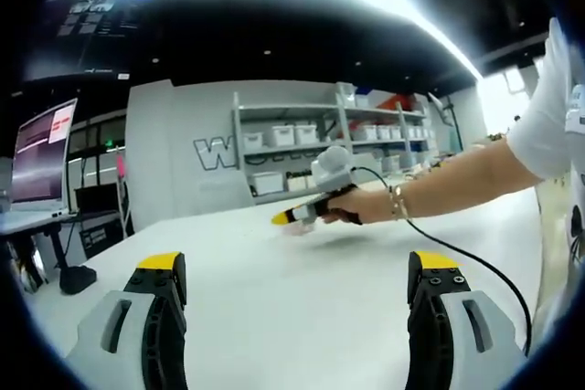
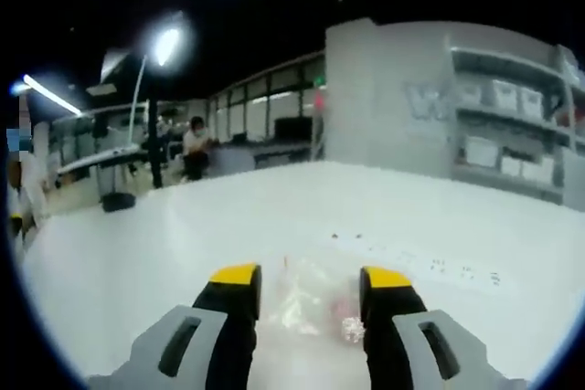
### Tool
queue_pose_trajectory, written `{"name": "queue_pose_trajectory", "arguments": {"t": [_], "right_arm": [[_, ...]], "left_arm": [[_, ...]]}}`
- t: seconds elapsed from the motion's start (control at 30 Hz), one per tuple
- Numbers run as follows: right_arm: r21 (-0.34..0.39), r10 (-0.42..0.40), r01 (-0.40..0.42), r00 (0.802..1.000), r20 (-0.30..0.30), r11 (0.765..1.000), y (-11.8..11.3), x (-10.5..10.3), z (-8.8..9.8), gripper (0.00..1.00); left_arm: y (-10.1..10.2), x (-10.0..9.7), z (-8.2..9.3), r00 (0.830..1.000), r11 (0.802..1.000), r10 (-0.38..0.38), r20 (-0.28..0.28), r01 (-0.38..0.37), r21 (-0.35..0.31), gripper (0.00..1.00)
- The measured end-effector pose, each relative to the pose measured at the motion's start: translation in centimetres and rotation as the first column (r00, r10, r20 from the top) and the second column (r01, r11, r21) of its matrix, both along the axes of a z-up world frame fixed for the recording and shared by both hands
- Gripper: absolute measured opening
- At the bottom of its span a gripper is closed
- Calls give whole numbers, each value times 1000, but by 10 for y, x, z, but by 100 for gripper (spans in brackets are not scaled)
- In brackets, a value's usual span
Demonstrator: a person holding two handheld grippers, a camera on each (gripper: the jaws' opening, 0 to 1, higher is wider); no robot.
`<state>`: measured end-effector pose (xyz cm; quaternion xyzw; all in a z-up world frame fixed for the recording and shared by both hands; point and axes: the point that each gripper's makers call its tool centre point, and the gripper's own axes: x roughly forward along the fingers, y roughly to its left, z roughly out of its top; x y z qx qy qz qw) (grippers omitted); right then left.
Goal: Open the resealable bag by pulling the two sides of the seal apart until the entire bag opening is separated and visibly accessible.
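Currently:
Left tool (image 1: 297, 280): jaws wide apart, empty — above worktop (image 1: 302, 317).
Right tool (image 2: 306, 285): part-open — jaws straddling resealable bag (image 2: 306, 303), grip unclear.

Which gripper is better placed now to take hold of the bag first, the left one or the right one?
The right. The right gripper has the clear bag between its open fingers. The left gripper is open over bare table, apart from the bag.

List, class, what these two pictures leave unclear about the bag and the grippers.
- Bag, right gripper view: blurred, partly behind the jaws; seal state unreadable.
- Bag contents: too blurred to name.
- Right gripper, left gripper view: small, far off; jaw gap unclear.
- Left gripper: jaw bases cut off by the bottom edge.
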<state>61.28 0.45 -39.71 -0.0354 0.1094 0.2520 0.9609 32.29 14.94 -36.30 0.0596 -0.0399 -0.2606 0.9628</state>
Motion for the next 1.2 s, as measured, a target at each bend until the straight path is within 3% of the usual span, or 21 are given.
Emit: {"name": "queue_pose_trajectory", "arguments": {"t": [0.13,0.33,0.53,0.9,0.97,1.0,1.2], "right_arm": [[-2,-5,5,1000,7,1000,-3,0,1,78],[-2,-19,19,1000,9,1000,-8,-6,2,100],[-27,-25,25,1000,7,999,-11,-15,3,100],[32,-32,33,999,-23,999,-17,-33,1,100],[35,-38,39,999,-19,999,-20,-41,2,100],[39,-42,42,999,-18,998,-21,-54,3,100],[64,-53,53,999,-12,997,-29,-58,7,100]], "left_arm": [[-1,-2,1,1000,1000,0,3,0,4,100],[1,-6,4,1000,1000,5,10,-5,2,100],[4,-10,5,1000,1000,11,13,-11,8,100],[10,-19,3,999,999,32,3,-32,22,100],[11,-20,1,999,999,35,1,-35,26,100],[11,-20,1,999,999,37,1,-37,27,100],[15,-20,-5,999,998,52,-15,-51,28,100]]}}
